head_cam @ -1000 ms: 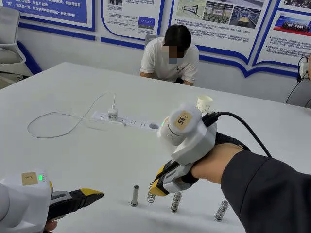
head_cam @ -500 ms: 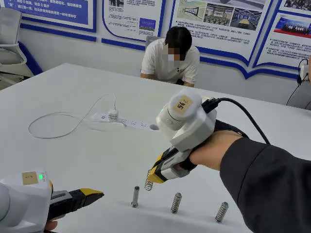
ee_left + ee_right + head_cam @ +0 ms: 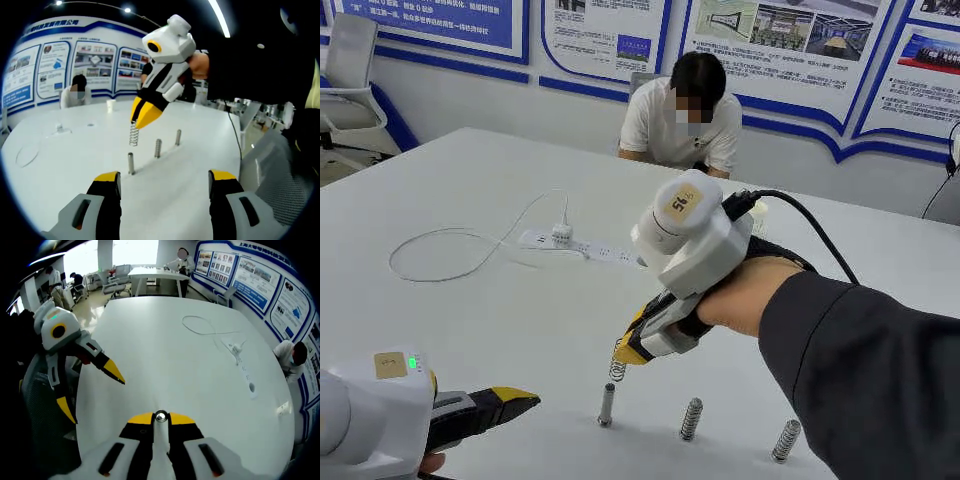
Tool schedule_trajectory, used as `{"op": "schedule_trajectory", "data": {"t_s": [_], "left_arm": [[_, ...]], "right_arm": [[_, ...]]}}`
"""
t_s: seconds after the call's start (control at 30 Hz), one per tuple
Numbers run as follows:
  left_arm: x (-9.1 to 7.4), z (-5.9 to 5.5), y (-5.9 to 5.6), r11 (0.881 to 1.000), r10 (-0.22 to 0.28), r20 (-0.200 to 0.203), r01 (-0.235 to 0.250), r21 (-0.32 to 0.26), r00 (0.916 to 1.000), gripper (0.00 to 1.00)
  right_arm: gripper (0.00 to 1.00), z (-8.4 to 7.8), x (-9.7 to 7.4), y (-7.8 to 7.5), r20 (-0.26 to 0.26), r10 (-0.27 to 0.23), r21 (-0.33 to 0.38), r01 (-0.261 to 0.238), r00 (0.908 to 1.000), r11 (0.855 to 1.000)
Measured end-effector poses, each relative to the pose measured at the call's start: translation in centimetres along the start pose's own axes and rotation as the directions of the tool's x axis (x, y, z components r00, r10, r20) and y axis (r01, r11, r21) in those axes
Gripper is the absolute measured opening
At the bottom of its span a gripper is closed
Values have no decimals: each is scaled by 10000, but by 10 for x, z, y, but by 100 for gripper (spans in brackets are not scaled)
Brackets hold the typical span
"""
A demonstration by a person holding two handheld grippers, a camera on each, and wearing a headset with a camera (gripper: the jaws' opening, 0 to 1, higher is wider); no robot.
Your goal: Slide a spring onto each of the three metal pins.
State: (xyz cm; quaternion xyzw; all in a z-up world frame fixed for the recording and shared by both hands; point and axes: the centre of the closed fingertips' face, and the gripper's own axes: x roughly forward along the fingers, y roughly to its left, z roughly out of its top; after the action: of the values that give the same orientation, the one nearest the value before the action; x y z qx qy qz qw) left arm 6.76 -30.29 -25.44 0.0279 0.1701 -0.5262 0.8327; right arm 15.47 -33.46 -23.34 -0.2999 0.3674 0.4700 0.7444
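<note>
Lower centre, the right gripper (image 3: pixel 623 355), clamped on the last spring (image 3: pixel 618 370), hovers just above the one bare pin (image 3: pixel 607 405); middle pin (image 3: pixel 691 418) and right pin (image 3: pixel 785 440) appear already sprung, while the left gripper (image 3: pixel 165 176) gapes empty.

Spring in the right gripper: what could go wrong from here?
The right gripper holds the spring by its top end alone, so its free lower end could miss the tip of the bare pin, or snag and buckle. The sprung pin stands near it; the gripper might knock that on the way down.
</note>
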Motion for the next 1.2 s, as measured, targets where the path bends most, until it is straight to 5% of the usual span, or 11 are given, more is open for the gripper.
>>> {"op": "schedule_trajectory", "data": {"t_s": [1.2], "left_arm": [[0,-2,2,9998,109,-67,-110,-171,9999,73]], "right_arm": [[12,-15,29,-3,-501,458,343,-441,9977,9984]]}}
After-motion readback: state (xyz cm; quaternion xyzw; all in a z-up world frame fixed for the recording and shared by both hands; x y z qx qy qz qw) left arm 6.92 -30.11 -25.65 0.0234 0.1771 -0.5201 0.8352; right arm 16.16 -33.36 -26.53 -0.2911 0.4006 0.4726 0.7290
